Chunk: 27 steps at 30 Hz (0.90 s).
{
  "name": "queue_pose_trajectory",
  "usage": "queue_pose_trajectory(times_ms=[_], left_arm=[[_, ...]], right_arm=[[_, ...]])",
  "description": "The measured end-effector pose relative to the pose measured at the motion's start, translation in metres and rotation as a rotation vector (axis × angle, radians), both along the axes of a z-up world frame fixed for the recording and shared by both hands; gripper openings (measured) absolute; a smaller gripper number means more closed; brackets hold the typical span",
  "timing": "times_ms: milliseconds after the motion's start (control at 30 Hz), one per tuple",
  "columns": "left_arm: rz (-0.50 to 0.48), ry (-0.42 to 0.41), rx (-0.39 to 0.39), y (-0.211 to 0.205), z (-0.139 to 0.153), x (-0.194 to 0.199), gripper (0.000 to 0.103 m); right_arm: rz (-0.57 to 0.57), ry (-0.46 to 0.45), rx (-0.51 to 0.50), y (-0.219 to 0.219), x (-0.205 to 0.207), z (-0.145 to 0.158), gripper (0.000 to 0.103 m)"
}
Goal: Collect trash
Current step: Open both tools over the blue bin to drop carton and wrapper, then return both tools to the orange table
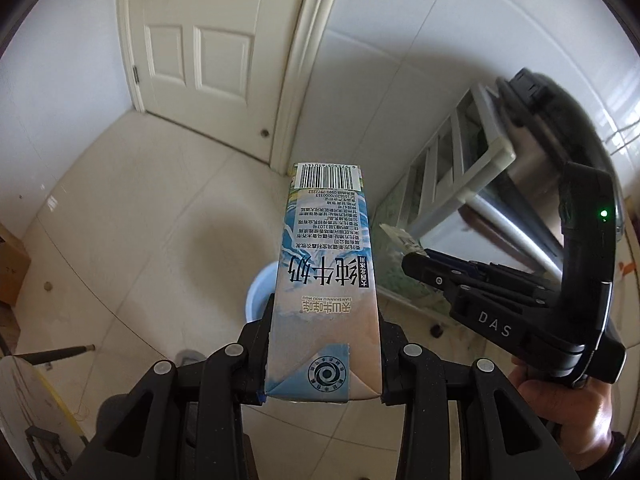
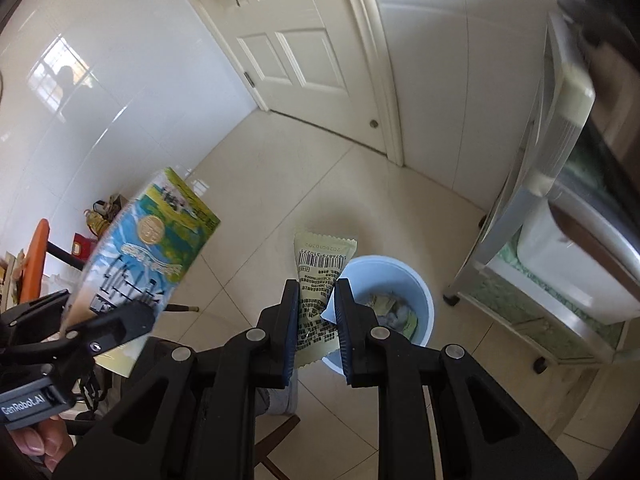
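Note:
My left gripper point(image 1: 324, 320) is shut on a blue and white milk carton point(image 1: 326, 264), which points away from the camera, barcode end far. Behind the carton a pale blue bin point(image 1: 256, 292) peeks out on the floor. In the right wrist view my right gripper point(image 2: 316, 286) is shut on a pale yellow snack wrapper point(image 2: 320, 264) that stands upright between the pads. It hangs above and just left of the bin point(image 2: 400, 268), which holds several crumpled scraps. The carton point(image 2: 148, 248) and left gripper point(image 2: 108, 312) show at the left there; the right gripper point(image 1: 412, 264) shows at the right of the left wrist view.
A white door point(image 2: 296, 52) stands behind the bin. A metal cabinet on wheels point(image 2: 540, 280) is close on the right. Cardboard boxes point(image 1: 12, 268) and a stick point(image 1: 60, 354) lie at the left, near an orange chair point(image 2: 34, 256). A person's hand point(image 1: 560, 404) holds the right gripper's handle.

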<state>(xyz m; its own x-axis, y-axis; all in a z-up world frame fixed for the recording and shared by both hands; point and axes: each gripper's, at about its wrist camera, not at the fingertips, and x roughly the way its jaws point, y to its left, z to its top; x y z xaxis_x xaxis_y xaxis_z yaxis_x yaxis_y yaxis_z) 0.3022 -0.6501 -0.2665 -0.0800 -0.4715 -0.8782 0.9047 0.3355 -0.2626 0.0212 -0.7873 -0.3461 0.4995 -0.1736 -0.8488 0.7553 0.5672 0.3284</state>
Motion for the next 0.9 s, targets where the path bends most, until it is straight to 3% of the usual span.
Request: queue_pose_trajectory(times_ms=[133, 200, 267, 400, 467, 700, 900], left_arm=[[-0.029, 0.017, 0.064, -0.035, -0.024, 0.012, 0.038], [-0.058, 0.034, 0.114, -0.053, -0.040, 0.020, 0.060], [-0.071, 0.006, 0.140, -0.070, -0.050, 0.023, 0.068], [-0.059, -0.032, 0.161, -0.087, -0.065, 0.020, 0.075], [-0.039, -0.066, 0.154, -0.083, -0.061, 0.019, 0.077], [0.076, -0.208, 0.079, -0.023, -0.015, -0.001, 0.087], [0.189, -0.262, -0.021, 0.034, 0.042, 0.000, 0.090]], right_arm=[[-0.022, 0.017, 0.029, -0.011, 0.002, -0.019, 0.021], [-0.030, 0.022, 0.048, -0.013, 0.001, -0.026, 0.022], [-0.048, 0.027, 0.053, -0.014, -0.002, -0.030, 0.049], [-0.083, 0.026, 0.056, -0.010, -0.008, -0.030, 0.075], [-0.111, 0.031, 0.038, -0.006, -0.011, -0.026, 0.102], [-0.146, 0.020, 0.010, 0.008, -0.006, -0.009, 0.103], [-0.105, -0.023, -0.042, 0.029, 0.017, 0.032, 0.103]])
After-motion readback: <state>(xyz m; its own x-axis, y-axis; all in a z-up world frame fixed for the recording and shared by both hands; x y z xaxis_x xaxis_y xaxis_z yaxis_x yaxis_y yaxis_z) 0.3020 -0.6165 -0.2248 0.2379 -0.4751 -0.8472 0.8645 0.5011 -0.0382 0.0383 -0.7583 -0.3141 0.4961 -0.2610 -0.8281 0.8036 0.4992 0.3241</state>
